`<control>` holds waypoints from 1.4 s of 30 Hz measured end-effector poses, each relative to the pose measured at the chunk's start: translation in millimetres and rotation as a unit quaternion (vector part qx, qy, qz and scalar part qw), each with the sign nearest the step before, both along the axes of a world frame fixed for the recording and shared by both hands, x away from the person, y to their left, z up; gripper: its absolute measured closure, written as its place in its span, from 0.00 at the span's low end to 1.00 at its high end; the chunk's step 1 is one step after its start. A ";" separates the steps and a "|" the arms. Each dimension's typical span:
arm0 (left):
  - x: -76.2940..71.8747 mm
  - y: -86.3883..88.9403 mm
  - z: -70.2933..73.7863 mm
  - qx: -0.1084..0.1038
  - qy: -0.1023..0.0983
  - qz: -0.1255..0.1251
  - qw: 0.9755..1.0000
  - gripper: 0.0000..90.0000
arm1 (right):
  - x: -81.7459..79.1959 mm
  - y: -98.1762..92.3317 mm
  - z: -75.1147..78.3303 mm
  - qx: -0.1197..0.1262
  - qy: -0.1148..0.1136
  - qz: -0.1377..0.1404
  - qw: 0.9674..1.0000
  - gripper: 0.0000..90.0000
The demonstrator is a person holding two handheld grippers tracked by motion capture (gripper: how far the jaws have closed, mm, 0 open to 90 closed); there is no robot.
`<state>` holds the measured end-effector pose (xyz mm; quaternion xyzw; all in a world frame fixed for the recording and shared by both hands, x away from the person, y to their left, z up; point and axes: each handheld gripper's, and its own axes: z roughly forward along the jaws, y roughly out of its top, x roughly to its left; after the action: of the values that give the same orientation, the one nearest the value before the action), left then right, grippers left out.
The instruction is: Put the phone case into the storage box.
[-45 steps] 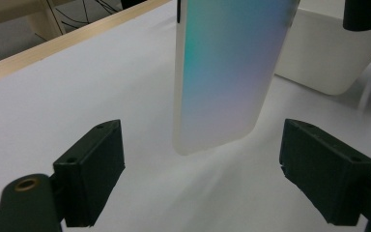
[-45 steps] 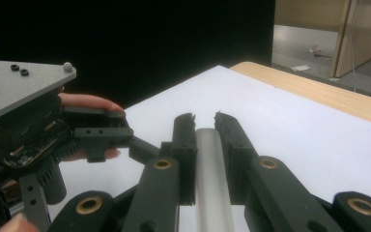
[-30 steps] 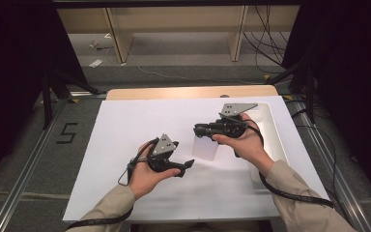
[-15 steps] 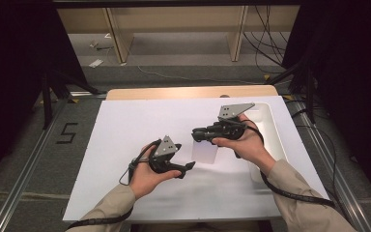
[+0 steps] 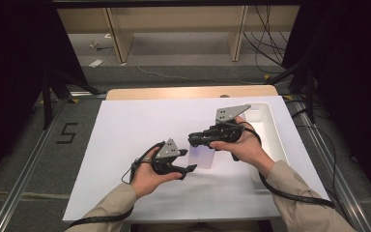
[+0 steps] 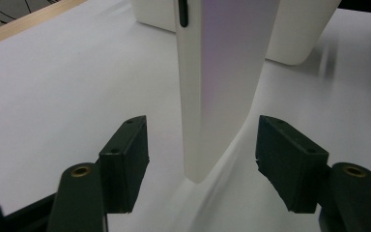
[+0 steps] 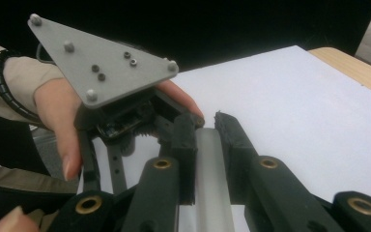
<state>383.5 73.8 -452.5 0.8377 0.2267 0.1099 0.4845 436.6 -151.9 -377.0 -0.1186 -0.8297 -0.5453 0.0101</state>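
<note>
The right tongs [image 5: 195, 140] pinch the top edge of a thin white slab [image 5: 201, 158], a flat, hard-looking case with a faint violet sheen, and hold it upright near the middle of the bench [image 5: 125, 125], a little toward the near edge and right of centre. The left tongs [image 5: 189, 168] sit just beside its lower end with the jaws spread to either side; they have just been closing, the slab stands between them, and the pads do not yet press on it. The slab looks stiff and light, with smooth glossy faces that will likely slip under a loose grip, so the flat faces near an edge, squarely between the pads, seem the best place to take hold; a corner pinch would probably let it swing. The left gripper view shows what the high view cannot: the rounded bottom corner of the slab [image 6: 207, 96] hanging just above the white sheet, a small dark slot on its narrow side, clear gaps to both pads [image 6: 125, 159], and a white tray [image 6: 294, 34] behind it. The right gripper view shows the slab's edge [image 7: 211, 183] clamped tight between its black pads, with the other hand [image 7: 63, 116] close beyond. The high view places the tray [image 5: 268, 130] along the right edge.
</note>
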 end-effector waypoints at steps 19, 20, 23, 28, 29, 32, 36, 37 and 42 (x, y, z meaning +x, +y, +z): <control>1.7 -0.7 -2.5 -0.013 0.001 -0.026 1.000 0.70 | -2.1 4.6 -2.3 0.010 0.012 0.007 1.000 0.89; 1.6 -0.8 -2.1 -0.013 0.000 -0.027 1.000 0.71 | -2.0 4.5 -2.3 0.010 0.013 0.007 1.000 0.89; 1.9 0.4 -0.8 -0.014 0.002 -0.028 1.000 0.73 | -1.7 4.1 -2.1 0.013 0.016 0.008 1.000 0.89; 2.4 2.3 1.9 -0.018 0.009 -0.032 0.999 0.77 | -1.7 3.8 -0.8 0.020 0.016 0.012 1.000 0.89; 2.3 2.7 2.5 -0.018 0.010 -0.032 0.999 0.78 | -1.7 3.8 -0.7 0.021 0.017 0.013 1.000 0.89; 2.2 3.2 4.0 -0.018 0.011 -0.034 0.999 0.80 | -1.7 3.3 -0.1 0.023 0.017 0.015 0.999 0.89; 2.0 3.7 5.0 -0.017 0.012 -0.037 0.999 0.81 | -2.0 3.5 0.5 0.025 0.015 0.020 0.999 0.89; 2.0 3.8 5.2 -0.017 0.012 -0.037 0.999 0.81 | -2.0 3.7 0.6 0.026 0.015 0.021 0.999 0.89; 2.2 4.5 6.0 -0.016 0.014 -0.041 0.999 0.83 | -2.1 3.9 0.4 0.027 0.017 0.024 0.999 0.89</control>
<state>385.7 78.4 -446.5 0.8399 0.2009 0.0743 0.4986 434.5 -148.0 -376.6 -0.1075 -0.8169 -0.5653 0.0402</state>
